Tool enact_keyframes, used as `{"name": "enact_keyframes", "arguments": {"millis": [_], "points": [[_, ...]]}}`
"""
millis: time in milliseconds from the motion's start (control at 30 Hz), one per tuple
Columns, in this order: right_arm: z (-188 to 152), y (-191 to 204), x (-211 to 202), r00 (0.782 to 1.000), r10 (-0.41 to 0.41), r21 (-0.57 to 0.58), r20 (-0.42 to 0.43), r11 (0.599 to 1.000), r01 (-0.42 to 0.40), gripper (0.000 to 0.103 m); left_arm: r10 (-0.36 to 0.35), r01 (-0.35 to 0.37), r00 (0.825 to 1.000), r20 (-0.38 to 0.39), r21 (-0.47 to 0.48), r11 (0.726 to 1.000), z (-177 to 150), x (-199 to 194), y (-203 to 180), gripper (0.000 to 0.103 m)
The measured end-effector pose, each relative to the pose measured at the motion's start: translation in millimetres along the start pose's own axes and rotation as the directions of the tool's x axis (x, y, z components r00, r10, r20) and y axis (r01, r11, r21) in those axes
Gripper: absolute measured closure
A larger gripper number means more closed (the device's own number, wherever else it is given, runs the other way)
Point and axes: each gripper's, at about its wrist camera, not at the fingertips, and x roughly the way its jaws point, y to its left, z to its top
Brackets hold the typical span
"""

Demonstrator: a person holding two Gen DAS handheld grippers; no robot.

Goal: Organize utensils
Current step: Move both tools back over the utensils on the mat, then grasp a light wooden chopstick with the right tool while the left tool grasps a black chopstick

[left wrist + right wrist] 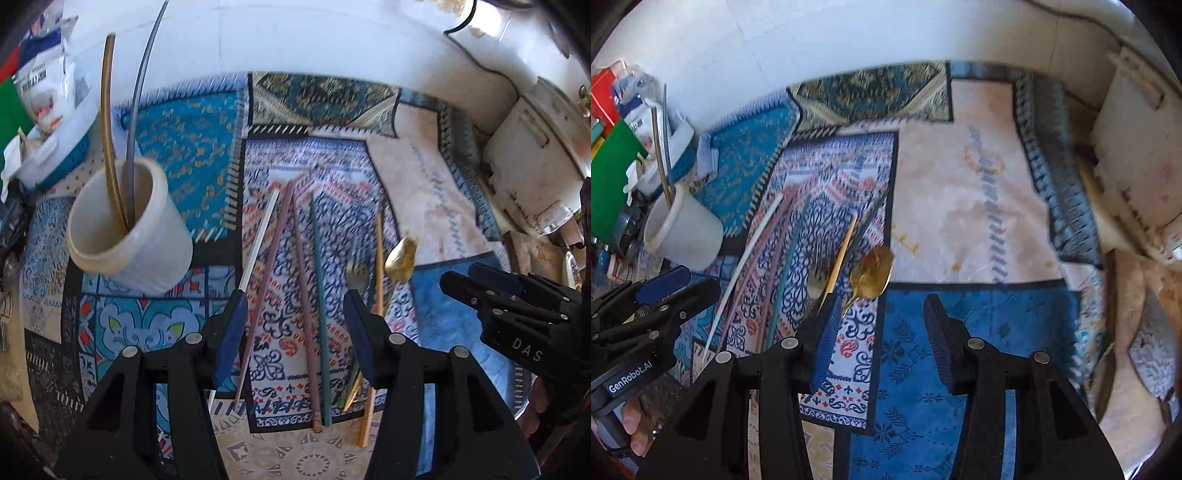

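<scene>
Task status: partly complete. The white cup (pixel 129 229) stands at the left of the patterned cloth (pixel 443 206) on the counter and already holds two long utensil handles, one gold (pixel 108 129) and one grey (pixel 142 92). Their working ends are hidden inside the cup.

Remaining items lie loose on the cloth, side by side, right of the cup:
- one white chopstick (pixel 258 243)
- two pink chopsticks (pixel 299 280)
- one teal chopstick (pixel 319 280)
- one tan chopstick (pixel 378 266)
- one silver fork (pixel 356 278)
- one gold spoon (pixel 400 260)

The count is approximate, since the view is motion-blurred.

Left gripper (pixel 295 332): fingers about half open, empty. It hangs above the pink and teal chopsticks, which show in the gap between the fingers; no contact is visible.

Right gripper (pixel 882 339): fingers partly open, empty. It hangs just beside the gold spoon (pixel 871 273), whose bowl lies ahead of the left finger.

Judgement: the greater part of the work remains. Every loose utensil has yet to go into the cup.
</scene>
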Motion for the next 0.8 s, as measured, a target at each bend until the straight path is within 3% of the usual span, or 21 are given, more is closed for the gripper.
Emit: {"name": "enact_keyframes", "arguments": {"millis": [200, 367, 800], "points": [[-6, 17, 32, 0.995, 0.066, -0.032, -0.07, 0.997, -0.069, 0.064, 0.025, -0.027, 0.998, -0.049, -0.042, 0.999, -17, 14, 14, 0.05], [-5, 26, 51, 0.987, 0.1, -0.046, -0.126, 0.993, -0.106, 0.083, 0.034, -0.038, 0.997, -0.065, -0.053, 0.998, -24, 17, 21, 0.05], [6, 18, 61, 0.986, 0.121, 0.011, -0.112, 0.993, -0.121, 0.097, 0.0, -0.001, 0.998, -0.055, -0.014, 1.0, -14, 16, 12, 0.05]]}}
